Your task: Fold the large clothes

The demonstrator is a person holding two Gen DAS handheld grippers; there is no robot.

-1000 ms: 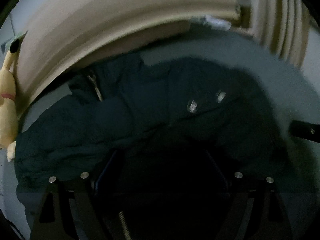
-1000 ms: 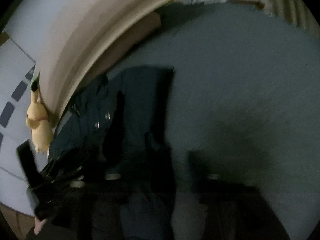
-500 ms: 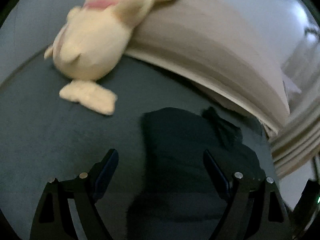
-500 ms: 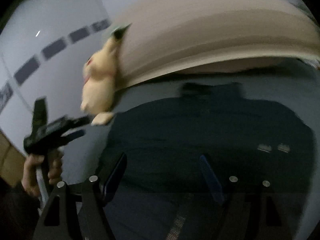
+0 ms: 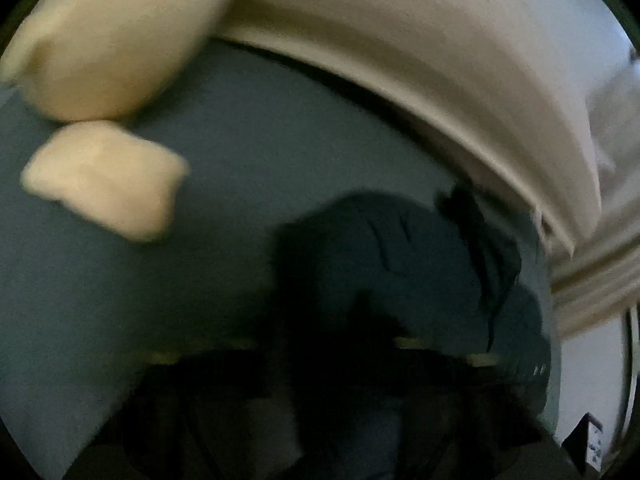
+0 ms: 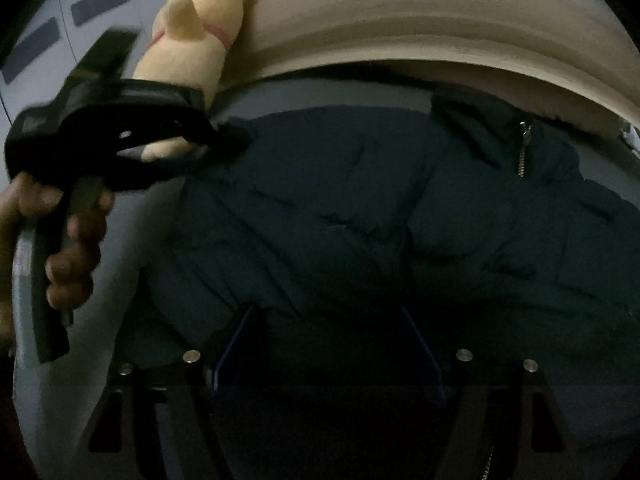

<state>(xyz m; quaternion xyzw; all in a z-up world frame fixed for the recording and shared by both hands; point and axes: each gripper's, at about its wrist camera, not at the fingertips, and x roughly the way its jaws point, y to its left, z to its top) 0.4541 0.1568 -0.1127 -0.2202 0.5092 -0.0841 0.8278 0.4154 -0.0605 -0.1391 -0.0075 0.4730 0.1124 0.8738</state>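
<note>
A dark navy padded jacket [image 6: 380, 216] lies spread on the blue-grey bed sheet [image 6: 120, 264], its collar and zipper [image 6: 522, 148] toward the headboard. My right gripper [image 6: 328, 320] is open, its jaws wide apart over the jacket's near edge. My left gripper [image 6: 224, 136] shows in the right wrist view, held in a hand, its tip at the jacket's far left corner. In the left wrist view the jacket [image 5: 400, 264] is a dark blurred mass and my own fingers are too dark and smeared to read.
A yellow plush toy [image 6: 192, 52] leans against the beige headboard [image 6: 440, 32] at the jacket's left; it also shows in the left wrist view [image 5: 104, 176]. A white wall with dark rectangles [image 6: 100, 0] is behind. Curtains [image 5: 600, 280] hang at the right.
My left gripper has moved down and forward to the jacket's left corner, closer to the plush toy. My right gripper has moved closer over the jacket's near edge and stays open.
</note>
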